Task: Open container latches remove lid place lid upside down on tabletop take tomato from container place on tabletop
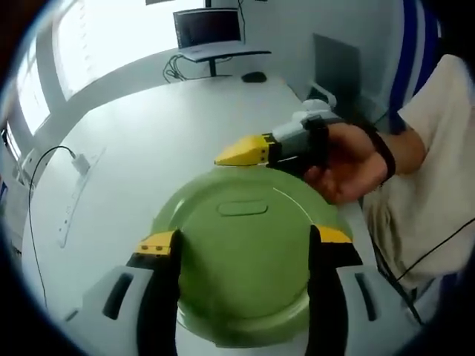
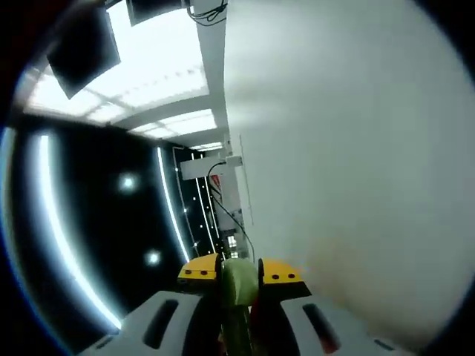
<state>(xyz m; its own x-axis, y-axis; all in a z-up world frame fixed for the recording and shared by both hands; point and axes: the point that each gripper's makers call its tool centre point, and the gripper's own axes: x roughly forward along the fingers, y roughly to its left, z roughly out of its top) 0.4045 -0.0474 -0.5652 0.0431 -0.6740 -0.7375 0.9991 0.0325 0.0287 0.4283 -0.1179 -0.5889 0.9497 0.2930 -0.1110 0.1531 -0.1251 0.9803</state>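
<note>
A round green container lid [image 1: 241, 245] lies on the white table [image 1: 148, 133], seen from above in the left gripper view. My left gripper [image 1: 245, 248] hovers over it, open, one black-and-yellow jaw over each side of the lid. My right gripper [image 1: 245, 152], held by a hand [image 1: 349, 159], reaches to the lid's far rim from the right. In the right gripper view, which is rolled sideways, my right gripper [image 2: 237, 278] is shut on a green latch [image 2: 239, 285] at that rim. The container's inside and any tomato are hidden under the lid.
At the table's far end stand a monitor [image 1: 208, 28] and a mouse [image 1: 254, 76]. A cable with a white plug [image 1: 80, 163] lies at the left. A person in a white shirt [image 1: 438, 170] stands close at the right edge.
</note>
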